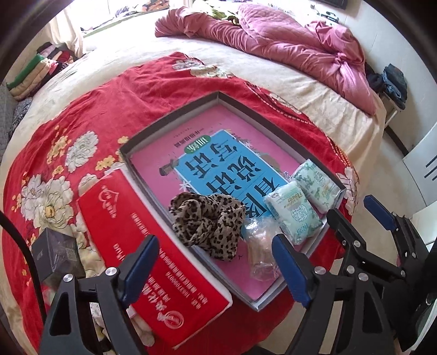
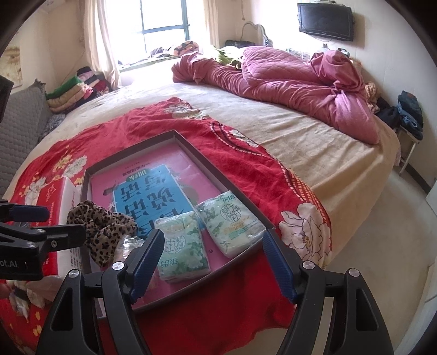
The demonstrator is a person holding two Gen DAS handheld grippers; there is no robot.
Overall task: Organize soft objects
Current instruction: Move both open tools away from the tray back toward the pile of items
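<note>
With both my left gripper and right gripper spread and empty, the leopard scarf slumps over the tray edge at seven o'clock, likely to snag on it.

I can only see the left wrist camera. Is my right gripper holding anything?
Observer: No. The right gripper is open, with nothing in it.
Operator: What's on the far wall, past the pink quilt?
Observer: A bright window with pale curtains on both sides.
Operator: Anything else up there?
Observer: A dark TV is mounted high on the wall, to the right of the window.
</note>
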